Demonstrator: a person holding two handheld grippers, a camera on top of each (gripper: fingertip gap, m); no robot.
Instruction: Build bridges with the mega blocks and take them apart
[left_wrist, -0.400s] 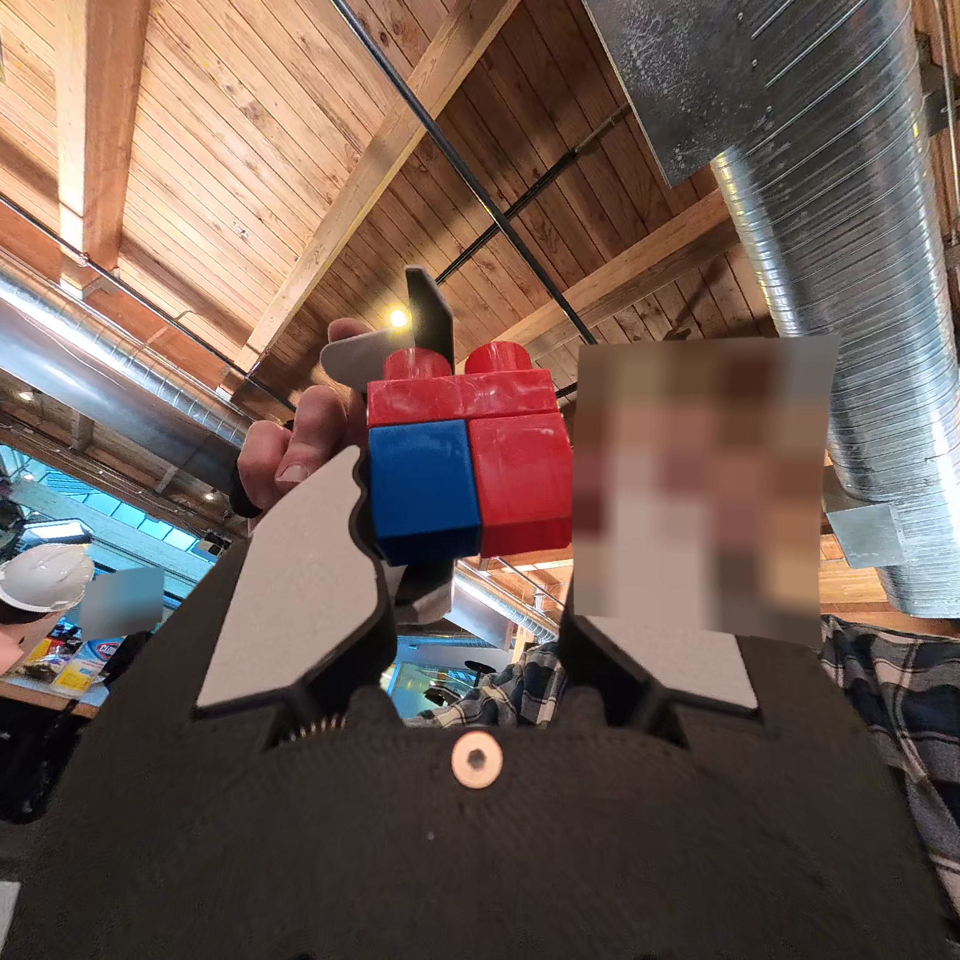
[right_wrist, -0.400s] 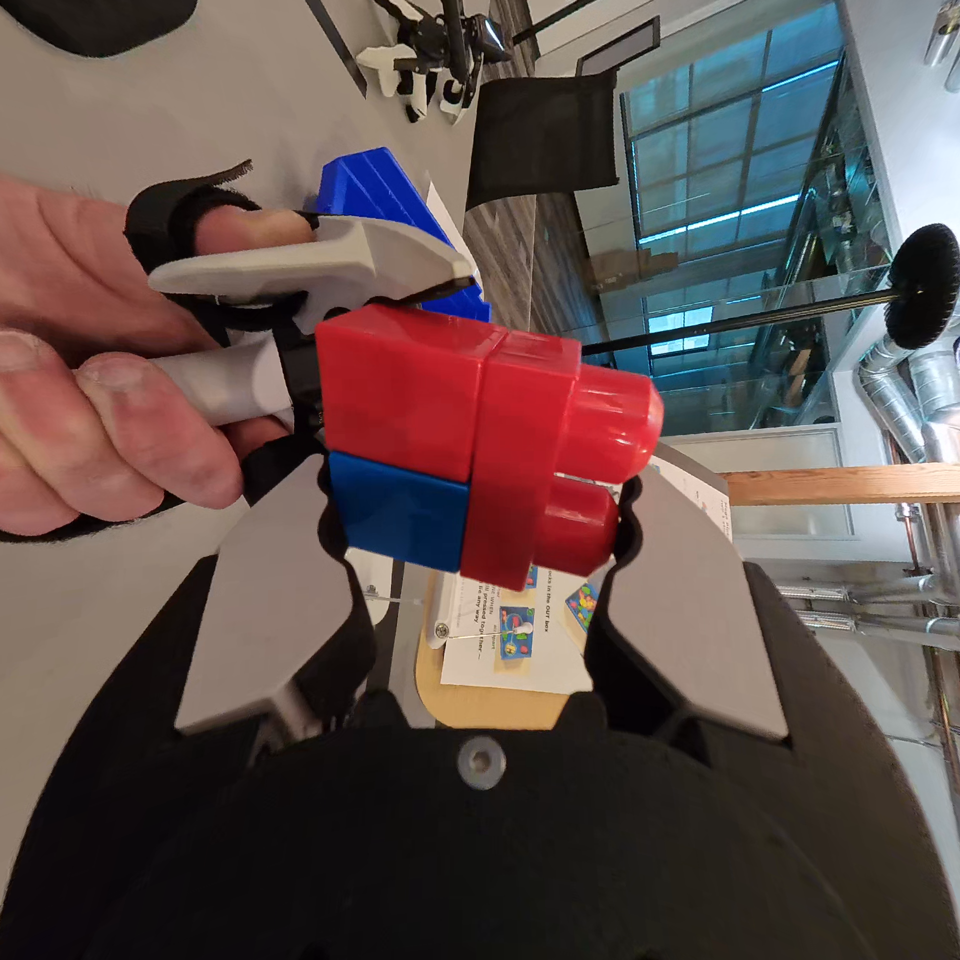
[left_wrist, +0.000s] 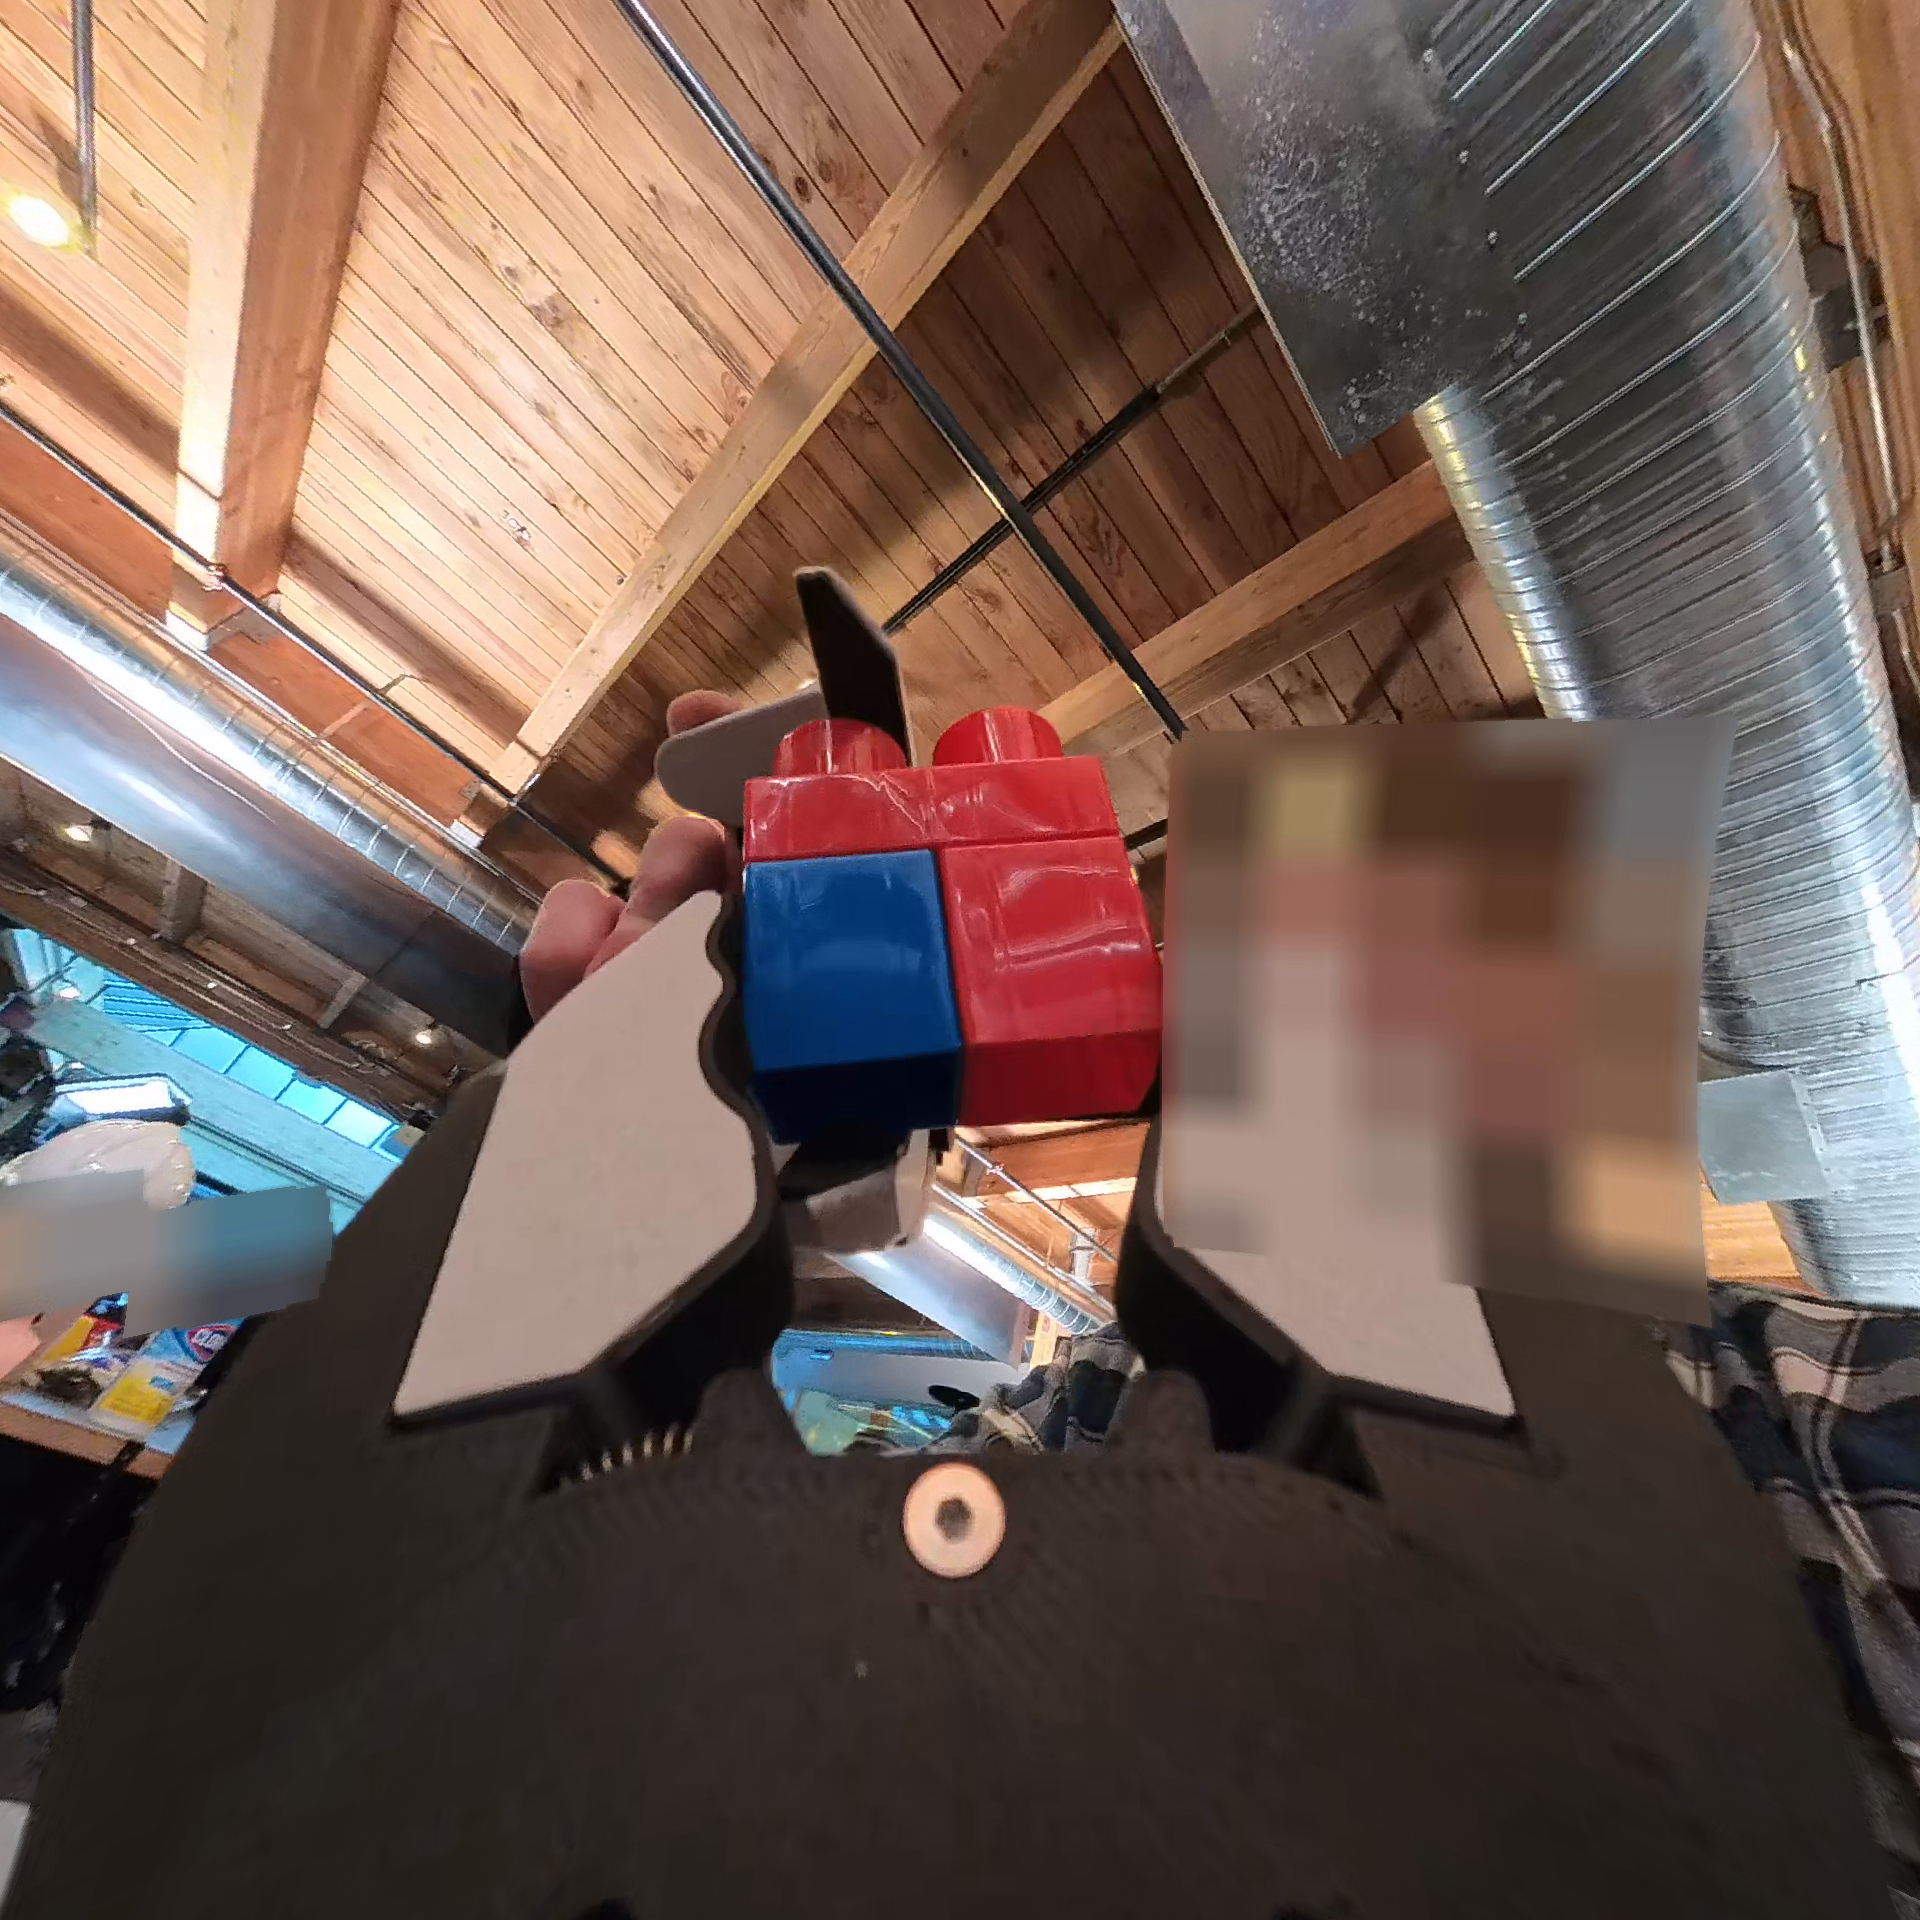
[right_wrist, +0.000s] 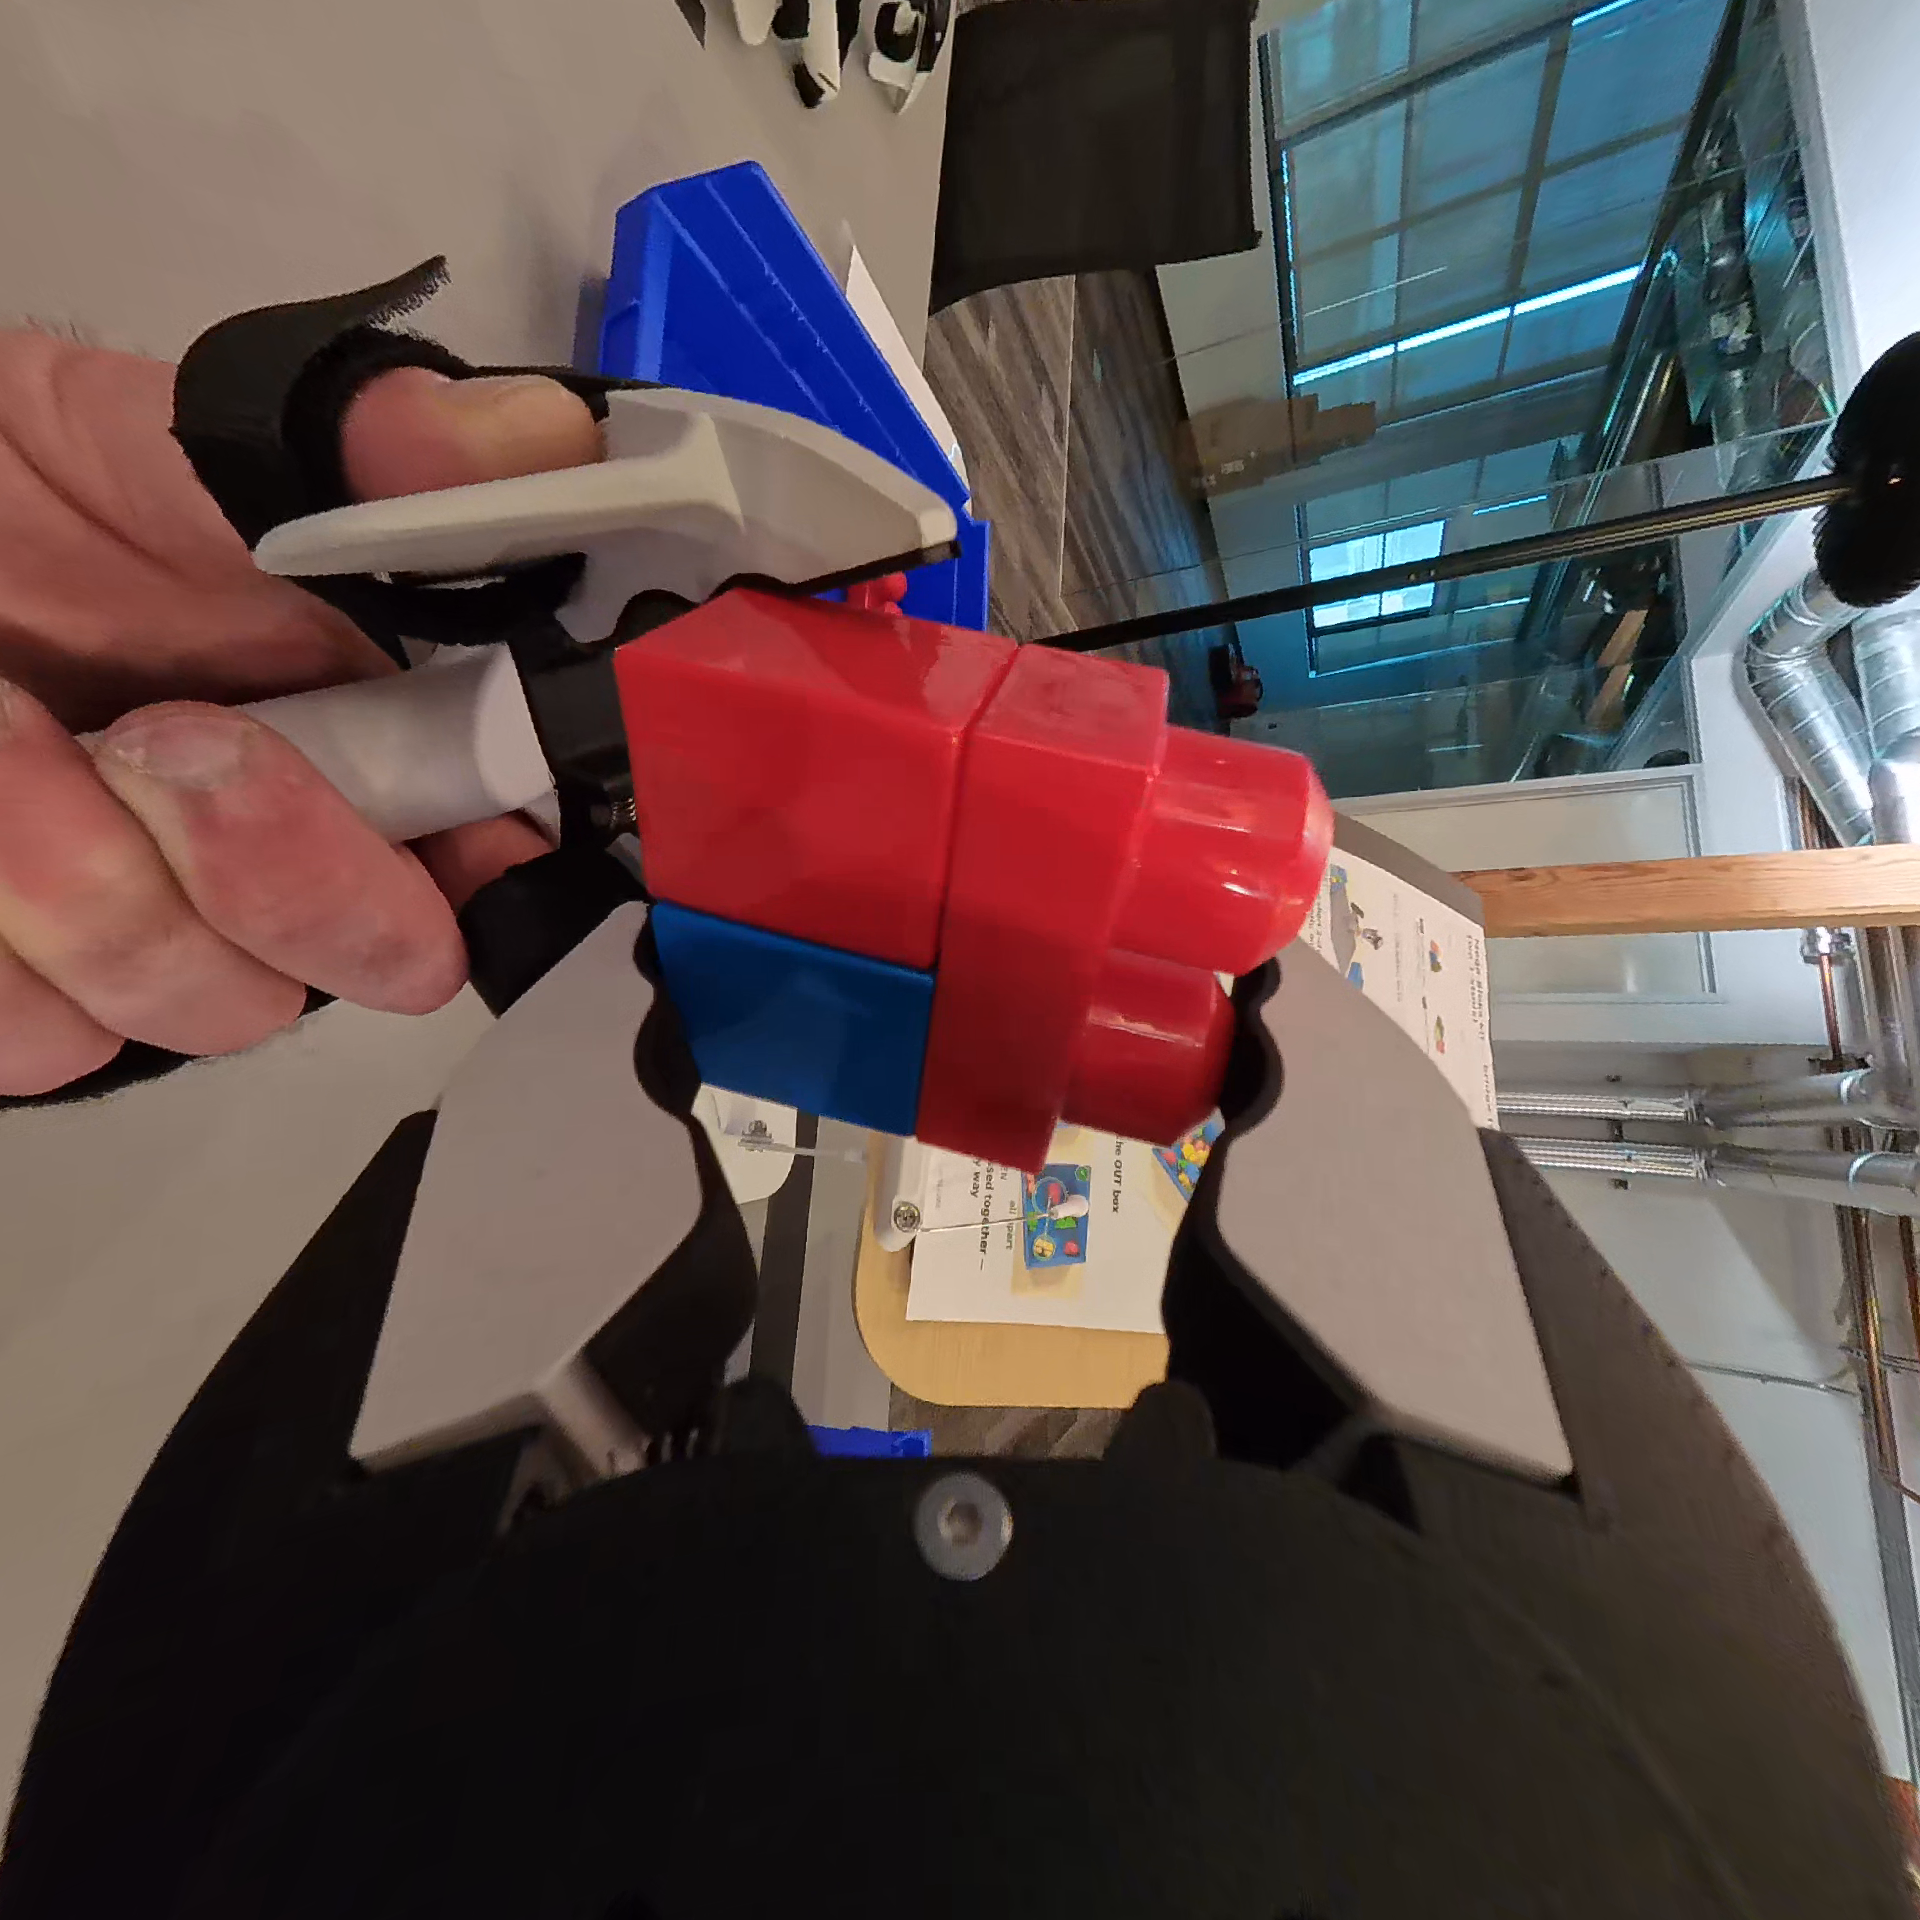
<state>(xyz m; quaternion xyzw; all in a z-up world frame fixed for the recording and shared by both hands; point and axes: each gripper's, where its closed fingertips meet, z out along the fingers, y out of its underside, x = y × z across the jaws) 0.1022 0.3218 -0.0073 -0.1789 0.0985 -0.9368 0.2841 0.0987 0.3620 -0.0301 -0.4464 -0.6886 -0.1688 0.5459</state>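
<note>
A small stack of mega blocks is held in the air by both grippers. A red two-stud block (left_wrist: 925, 816) sits across a blue block (left_wrist: 847, 966) and a red block (left_wrist: 1049, 966). My left gripper (left_wrist: 945, 987) is shut across the blue and red pair. Its left pad (left_wrist: 665, 1018) presses the blue block, and its right finger is hidden by a blurred patch. In the right wrist view my right gripper (right_wrist: 951, 1039) is shut on the stack. One pad (right_wrist: 623, 1049) is on the blue block (right_wrist: 800, 1018) and the other on a stud of the two-stud block (right_wrist: 1049, 883).
A blue bin (right_wrist: 758, 343) stands on the grey table (right_wrist: 312, 156) behind the blocks. Printed sheets lie on a wooden board (right_wrist: 1018, 1340) at the table's edge. A hand (right_wrist: 156, 831) holds the left gripper. The left wrist view faces the wooden ceiling and a metal duct (left_wrist: 1662, 520).
Both grippers keep the same hold on the stack. The views have shifted only slightly, and more of the blue bin shows behind the blocks.
</note>
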